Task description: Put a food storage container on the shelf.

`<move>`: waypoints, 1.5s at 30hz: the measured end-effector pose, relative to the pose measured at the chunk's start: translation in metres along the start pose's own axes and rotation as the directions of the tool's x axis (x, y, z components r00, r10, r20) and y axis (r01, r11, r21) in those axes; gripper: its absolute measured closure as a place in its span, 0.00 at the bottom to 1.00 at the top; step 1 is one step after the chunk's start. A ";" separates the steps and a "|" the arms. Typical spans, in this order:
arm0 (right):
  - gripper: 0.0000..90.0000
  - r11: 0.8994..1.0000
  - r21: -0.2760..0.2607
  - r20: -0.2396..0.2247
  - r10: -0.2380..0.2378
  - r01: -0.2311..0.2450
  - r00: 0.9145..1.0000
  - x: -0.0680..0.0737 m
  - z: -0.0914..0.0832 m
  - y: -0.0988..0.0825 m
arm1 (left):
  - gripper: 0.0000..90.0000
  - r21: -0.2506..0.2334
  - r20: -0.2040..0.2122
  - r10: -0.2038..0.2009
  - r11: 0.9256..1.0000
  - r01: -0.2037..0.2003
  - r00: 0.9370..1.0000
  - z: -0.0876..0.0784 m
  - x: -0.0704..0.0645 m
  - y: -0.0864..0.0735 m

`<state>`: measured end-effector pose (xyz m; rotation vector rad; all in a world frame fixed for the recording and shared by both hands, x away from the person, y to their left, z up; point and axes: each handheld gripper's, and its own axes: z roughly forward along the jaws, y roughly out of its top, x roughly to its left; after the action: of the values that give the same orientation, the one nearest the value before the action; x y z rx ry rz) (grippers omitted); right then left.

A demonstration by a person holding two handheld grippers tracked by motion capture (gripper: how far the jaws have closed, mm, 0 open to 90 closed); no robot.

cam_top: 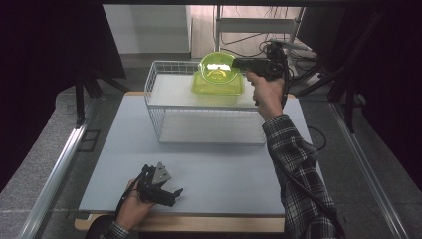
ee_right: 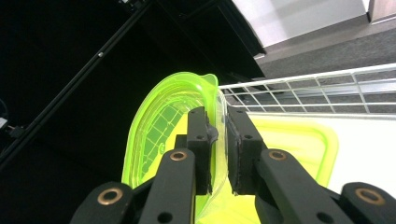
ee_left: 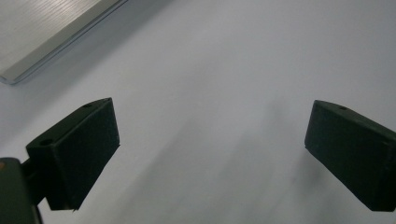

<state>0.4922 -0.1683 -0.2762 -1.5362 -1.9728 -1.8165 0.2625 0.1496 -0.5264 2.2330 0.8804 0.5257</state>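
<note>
At the near edge of the grey table point(cam_top: 199, 174), the left gripper point(cam_top: 164, 191) rested in the person's left hand, low over the bare surface. In the left gripper view its jaws stood wide apart with nothing between them; this tool took no part in the step.

Farther out, the white wire rack point(cam_top: 164, 84) stood across the middle of the table, with a white upper shelf and a lower shelf beneath it.

Beyond, over the rack's upper shelf, the right gripper point(cam_top: 238, 63) reached in from the right at about rim level. The right gripper view showed its jaws drawn narrow and clamped on the rim wall of the yellow-green bowl point(ee_right: 159, 135), one pad inside the wall and one outside. The bowl was tilted, its opening turned toward the camera in the high view. Directly below it lay a yellow-green container point(cam_top: 216, 84) of the same colour, on the rack's top shelf. Whether the bowl's base touched that container could not be determined.

The step in hand appeared to be moving the bowl at the container. Recommended practice:
- Maintain the clamp; thin, glossy plastic is likely to slip or flex.
- Level the bowl before lowering.
- Keep the wire rim of the rack clear of the bowl.
- Open the jaws only once the bowl is supported.
</note>
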 end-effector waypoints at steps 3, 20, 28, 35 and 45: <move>0.87 1.000 -0.002 0.040 -0.018 0.018 0.999 0.003 0.002 0.001 | 0.03 0.000 0.001 0.002 1.000 -0.002 1.000 0.000 0.000 0.000; 0.54 0.993 0.010 0.141 -0.114 0.114 0.983 0.003 0.006 0.005 | 0.03 -0.003 0.004 -0.003 1.000 0.003 1.000 0.000 0.000 0.000; 0.40 0.988 0.023 0.112 -0.152 0.150 0.982 0.002 -0.002 0.003 | 0.03 -0.007 0.002 -0.004 1.000 0.004 1.000 -0.001 0.000 0.000; 0.29 0.980 0.047 0.100 -0.199 0.196 0.975 0.003 -0.008 -0.001 | 0.03 -0.006 0.001 -0.002 1.000 0.002 1.000 -0.001 0.000 0.000; 0.21 0.970 0.069 0.072 -0.238 0.233 0.969 0.003 -0.012 -0.011 | 0.03 -0.012 0.000 0.003 1.000 -0.003 1.000 -0.001 0.000 0.001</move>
<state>0.4765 -0.1740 -0.2784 -1.4310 -2.3137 -1.7813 0.2619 0.1497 -0.5253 2.2240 0.8712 0.5309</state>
